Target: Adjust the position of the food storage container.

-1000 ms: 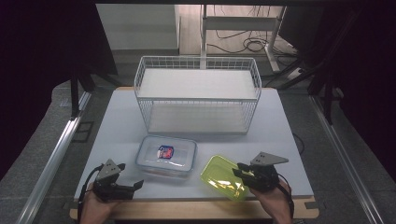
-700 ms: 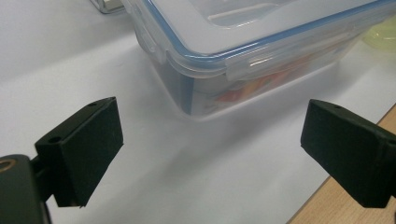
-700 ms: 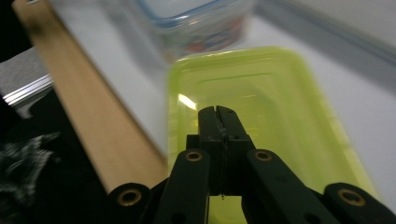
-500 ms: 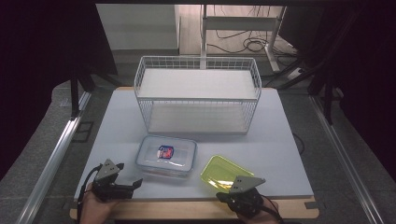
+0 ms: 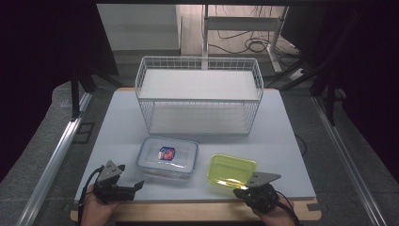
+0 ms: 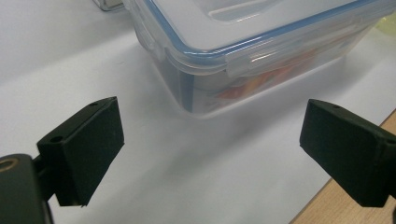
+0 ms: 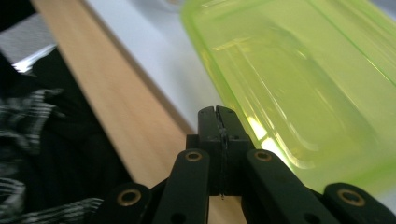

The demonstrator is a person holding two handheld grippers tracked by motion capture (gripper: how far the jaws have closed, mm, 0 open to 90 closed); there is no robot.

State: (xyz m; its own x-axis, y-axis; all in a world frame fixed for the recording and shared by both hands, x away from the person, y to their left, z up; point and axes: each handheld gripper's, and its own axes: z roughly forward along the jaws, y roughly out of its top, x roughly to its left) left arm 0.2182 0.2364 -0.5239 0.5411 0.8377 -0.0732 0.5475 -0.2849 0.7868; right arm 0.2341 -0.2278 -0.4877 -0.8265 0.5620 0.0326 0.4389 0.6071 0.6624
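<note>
Right tongs [image 7: 218, 114] pressed closed on nothing beside translucent lime-green plastic tray [image 5: 232, 170] at lower right, left tongs [image 6: 212, 149] spread wide before clear rectangular blue-sealed box [image 6: 261, 42], matte white worktop [image 5: 282, 141]

left gripper [image 5: 123, 186]: fingers [image 6: 81, 149] wide apart | right gripper [image 5: 244, 192]: fingers [image 7: 218, 122] pressed together

Lab: bare test table [image 5: 287, 141], floor cables [image 5: 244, 44].
</note>
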